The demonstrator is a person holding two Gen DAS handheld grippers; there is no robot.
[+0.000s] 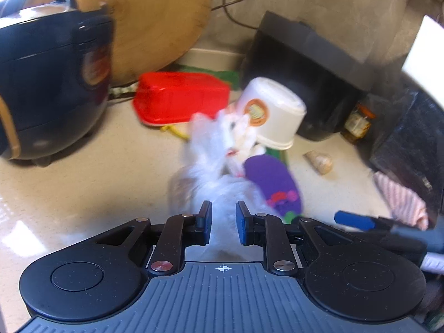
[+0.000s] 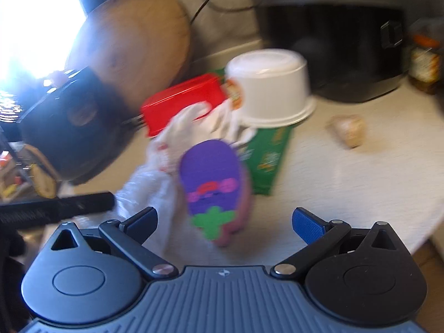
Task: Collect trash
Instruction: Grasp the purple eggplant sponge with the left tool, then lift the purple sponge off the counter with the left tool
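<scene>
In the left wrist view my left gripper (image 1: pixel 223 208) is shut on a crumpled white plastic bag (image 1: pixel 211 149) that bunches up between its pads. A purple eggplant-shaped piece (image 1: pixel 273 183) lies against the bag's right side. In the right wrist view my right gripper (image 2: pixel 224 215) stands wide open just short of the purple piece (image 2: pixel 211 177), and its pads do not touch it. The bag (image 2: pixel 155 183) lies to the left there. One of the right gripper's blue fingers (image 1: pixel 352 220) shows low at the right of the left wrist view.
On the pale counter (image 2: pixel 347 177) behind the bag sit an overturned white paper bowl (image 1: pixel 273 111), a red tub (image 1: pixel 180 97) and a green packet (image 2: pixel 266 155). A dark rice cooker (image 1: pixel 50 83) and a round wooden board (image 1: pixel 161 22) stand at the left. A black appliance (image 1: pixel 310 63), a jar (image 1: pixel 358 122) and a pink cloth (image 1: pixel 399 202) are at the right.
</scene>
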